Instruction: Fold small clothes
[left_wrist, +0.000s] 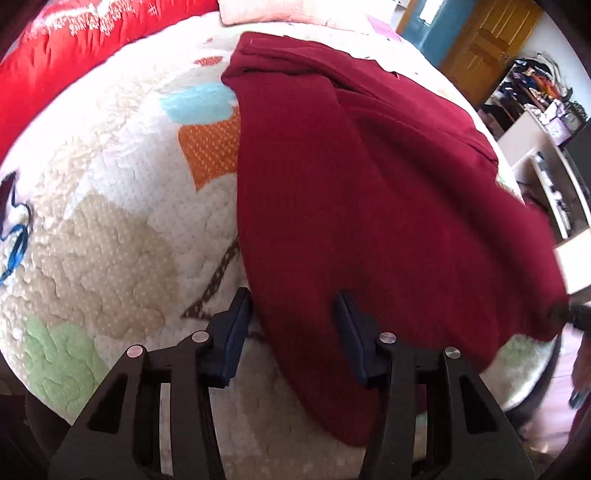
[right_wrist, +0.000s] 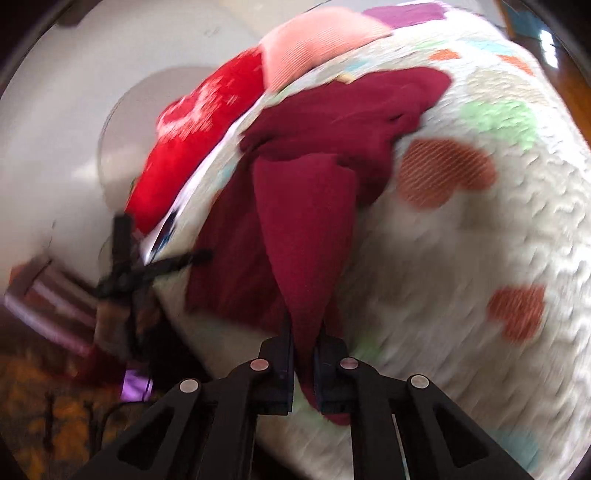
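- Step in hand, by my read: mid-fold. Your right gripper (right_wrist: 303, 332) is clamped on a bunched end of the maroon garment (left_wrist: 369, 192), cloth pulled up in a taut cone from the bed quilt (left_wrist: 122, 229).
- Left gripper (left_wrist: 293, 306) stands part open; garment's near edge lies under/between the fingers, pads not pressing it as far as I can tell.
- Garment lies mostly flat on the quilt, partly folded at the far end, near the red pillow (left_wrist: 74, 40).
- Next move, prob.: carry the pinched end across and lay it down w/o dragging the rest; left should pin or grab its edge first.
- Left view only: flat spread, folded layers. Right view only: the actual pinch, but v. blurred.
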